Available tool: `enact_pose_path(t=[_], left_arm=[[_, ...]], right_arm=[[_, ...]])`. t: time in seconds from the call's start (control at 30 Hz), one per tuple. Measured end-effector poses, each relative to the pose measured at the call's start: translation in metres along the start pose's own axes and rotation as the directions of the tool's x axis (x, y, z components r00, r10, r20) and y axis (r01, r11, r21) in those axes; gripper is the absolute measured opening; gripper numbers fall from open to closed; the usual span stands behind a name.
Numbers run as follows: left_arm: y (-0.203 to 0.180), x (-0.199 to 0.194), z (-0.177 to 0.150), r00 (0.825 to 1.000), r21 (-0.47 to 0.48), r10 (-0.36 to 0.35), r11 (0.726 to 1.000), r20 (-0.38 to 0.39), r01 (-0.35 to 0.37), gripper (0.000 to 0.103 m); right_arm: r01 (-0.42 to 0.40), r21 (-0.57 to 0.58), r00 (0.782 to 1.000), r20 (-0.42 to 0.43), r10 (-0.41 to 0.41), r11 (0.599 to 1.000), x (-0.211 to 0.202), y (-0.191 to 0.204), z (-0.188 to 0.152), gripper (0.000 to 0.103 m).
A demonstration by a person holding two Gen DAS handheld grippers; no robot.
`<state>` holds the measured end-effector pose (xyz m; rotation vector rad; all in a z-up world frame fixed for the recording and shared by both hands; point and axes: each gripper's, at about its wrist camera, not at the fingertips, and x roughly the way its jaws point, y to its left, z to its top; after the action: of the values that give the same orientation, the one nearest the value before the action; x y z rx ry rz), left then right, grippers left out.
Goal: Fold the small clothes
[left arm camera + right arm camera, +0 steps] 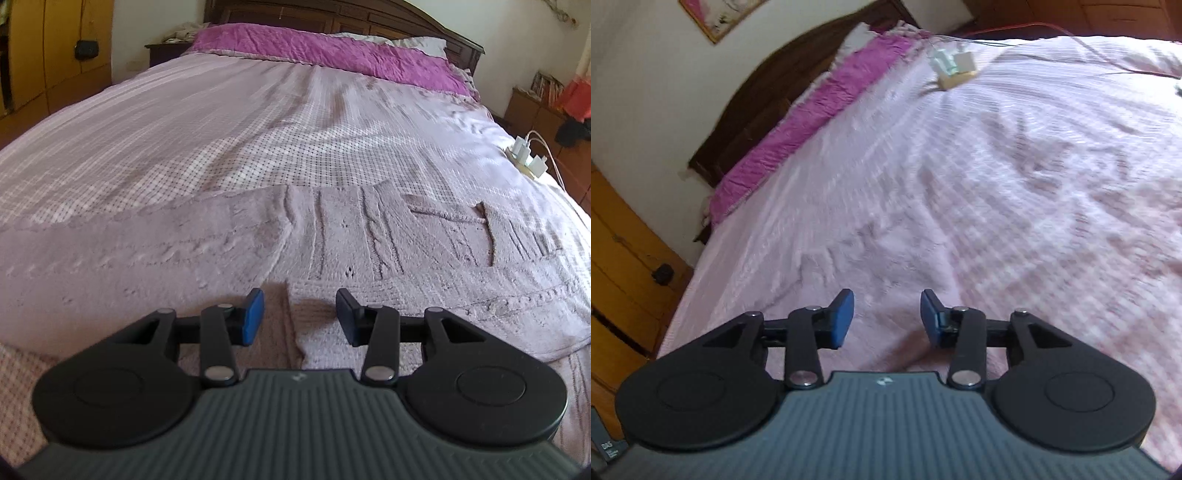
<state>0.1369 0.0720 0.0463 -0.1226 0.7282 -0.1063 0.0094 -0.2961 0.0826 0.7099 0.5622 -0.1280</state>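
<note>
Where it lies flat: pale cable-knit sweater (332, 240).

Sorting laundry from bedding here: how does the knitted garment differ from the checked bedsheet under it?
The knitted garment has raised cable ribs; the checked bedsheet is flat with a fine grid. The garment lies only at the near edge; the bedsheet covers the whole bed. Both are pale lilac-pink.
</note>
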Motion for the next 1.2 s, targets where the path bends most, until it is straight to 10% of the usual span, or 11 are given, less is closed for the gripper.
enact_pose_path(t=[0.17, 0.23, 0.53, 0.8, 1.2], left_arm=[[-0.002, 0.008, -0.001, 0.999, 0.022, -0.044, 0.999, 0.012, 0.043, 0.042], [-0.003, 0.010, -0.003, 0.996, 0.030, -0.091, 0.995, 0.001, 0.091, 0.012], [-0.007, -0.004, 0.025, 0.986, 0.053, -0.092, 0.995, 0.140, 0.085, 0.012], [-0.003, 0.040, 0.018, 0.998, 0.073, -0.061, 0.996, 0.012, 0.060, 0.014], [-0.011, 0.005, 0.027, 0.987, 0.084, -0.062, 0.995, 0.146, 0.050, 0.013]], right_arm=[[0.072, -0.116, 0.997, -0.016, -0.074, 0.991, 0.023, 0.006, -0.010, 0.048], [0.077, -0.130, 0.997, -0.012, -0.079, 0.989, 0.024, 0.006, -0.014, 0.048], [0.096, -0.201, 0.995, 0.009, -0.096, 0.975, 0.016, 0.011, -0.024, 0.048], [0.100, -0.224, 0.995, 0.002, -0.102, 0.969, 0.021, 0.014, -0.021, 0.048], [0.119, -0.341, 0.992, -0.007, -0.129, 0.933, 0.076, 0.026, 0.015, 0.049]])
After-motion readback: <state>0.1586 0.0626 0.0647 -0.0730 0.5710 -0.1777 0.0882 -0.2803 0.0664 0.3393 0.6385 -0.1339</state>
